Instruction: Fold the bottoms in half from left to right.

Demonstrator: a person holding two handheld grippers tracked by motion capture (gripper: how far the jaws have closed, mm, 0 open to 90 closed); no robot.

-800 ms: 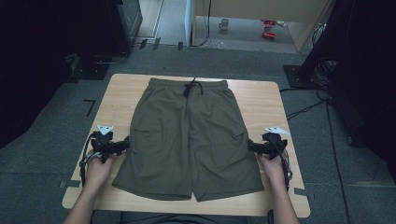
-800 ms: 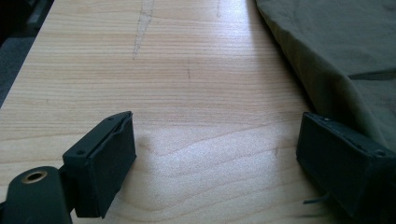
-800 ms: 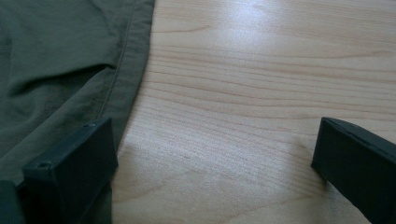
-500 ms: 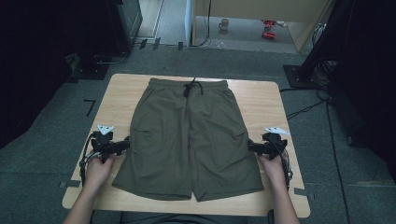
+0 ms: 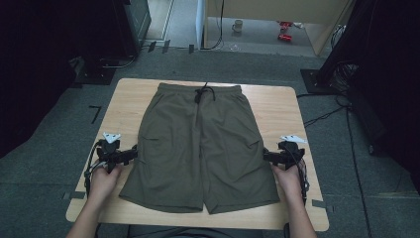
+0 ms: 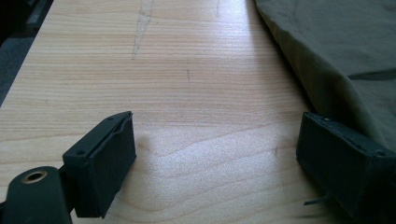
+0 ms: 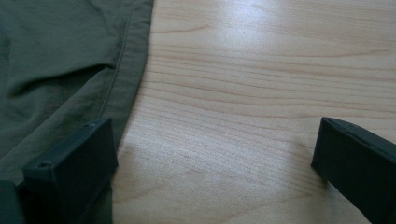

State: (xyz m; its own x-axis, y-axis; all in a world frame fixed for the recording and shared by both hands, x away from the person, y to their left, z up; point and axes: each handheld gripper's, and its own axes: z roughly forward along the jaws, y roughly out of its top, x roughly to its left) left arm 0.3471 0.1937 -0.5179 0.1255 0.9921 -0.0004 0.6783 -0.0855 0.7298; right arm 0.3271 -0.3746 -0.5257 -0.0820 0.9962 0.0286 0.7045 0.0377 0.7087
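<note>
While both grippers sit wide apart at the side seams, worth planning the first pinch before closing.

High view: one pair of shorts (image 5: 200, 148) spread flat on the surface (image 5: 277, 101), waistband and drawstring at the far edge, two legs toward the near edge. Left gripper (image 5: 130, 155) just beside the left outer seam, right gripper (image 5: 267, 156) just beside the right one, each borne by one hand. Count here: one pair of shorts, one drawstring, two grippers, two hands, one surface. Farther off on the floor, one mug (image 5: 238, 25) and a small red object, too small to tell.

Left gripper view: jaws released, nothing between them but bare wood (image 6: 205, 116). Shorts (image 6: 345, 51) lying at the right, hem edge touching or nearly touching the right jaw; hard to say which. To do it well: slide toward the cloth so the seam edge passes fully between the two jaws, keep the lower jaw flat on the wood to get under the fabric, then close on the seam rather than on loose cloth.

Right gripper view: jaws likewise released and empty, wood (image 7: 261, 93) between them. Shorts (image 7: 60, 56) at the left, the seam running just beside or under the left jaw. Same advice, mirrored: bite at matching height on both sides, so any fold or lift comes up level and without a twist.
</note>
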